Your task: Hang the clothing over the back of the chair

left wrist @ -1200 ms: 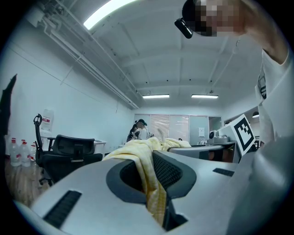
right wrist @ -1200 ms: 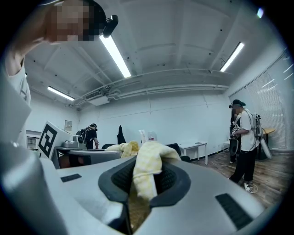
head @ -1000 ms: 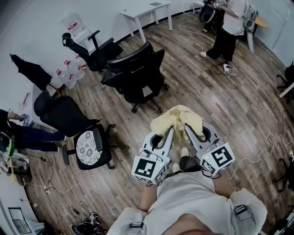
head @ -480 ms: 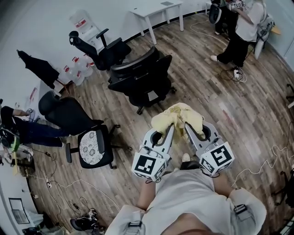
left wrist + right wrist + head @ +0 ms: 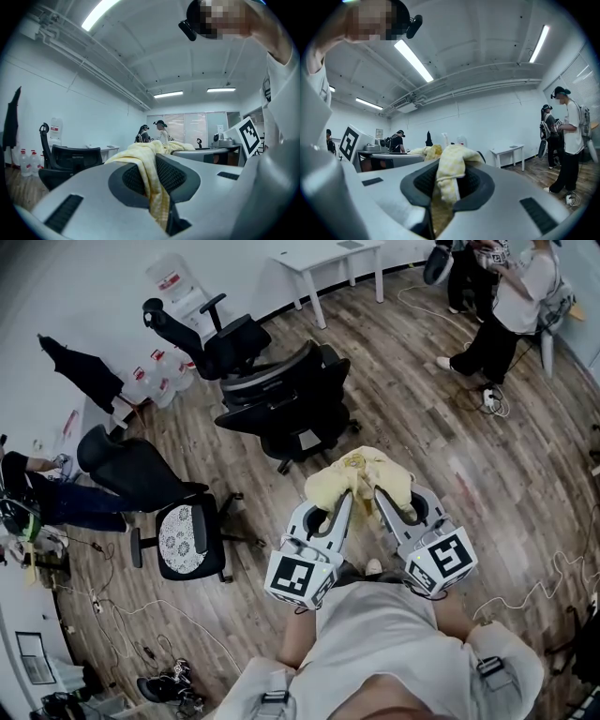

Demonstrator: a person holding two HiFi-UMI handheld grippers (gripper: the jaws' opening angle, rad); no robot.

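A pale yellow garment (image 5: 361,476) hangs bunched between my two grippers, held level in front of the person's body. My left gripper (image 5: 343,500) is shut on one fold of it, and the yellow cloth (image 5: 152,180) runs down between its ribbed pads. My right gripper (image 5: 382,498) is shut on another fold, the cloth (image 5: 449,176) pinched between its pads. Just beyond the garment stand two black office chairs (image 5: 286,404) close together, their backs toward me.
Another black chair (image 5: 192,538) with a patterned seat stands at the left, a further one (image 5: 202,334) by the wall near water bottles (image 5: 155,385). A white table (image 5: 328,259) is at the back. People stand at the right (image 5: 511,315). Cables (image 5: 544,582) lie on the wooden floor.
Both grippers with the garment have moved forward toward the pair of black chairs, which now sit closer in the head view. The grips are unchanged.
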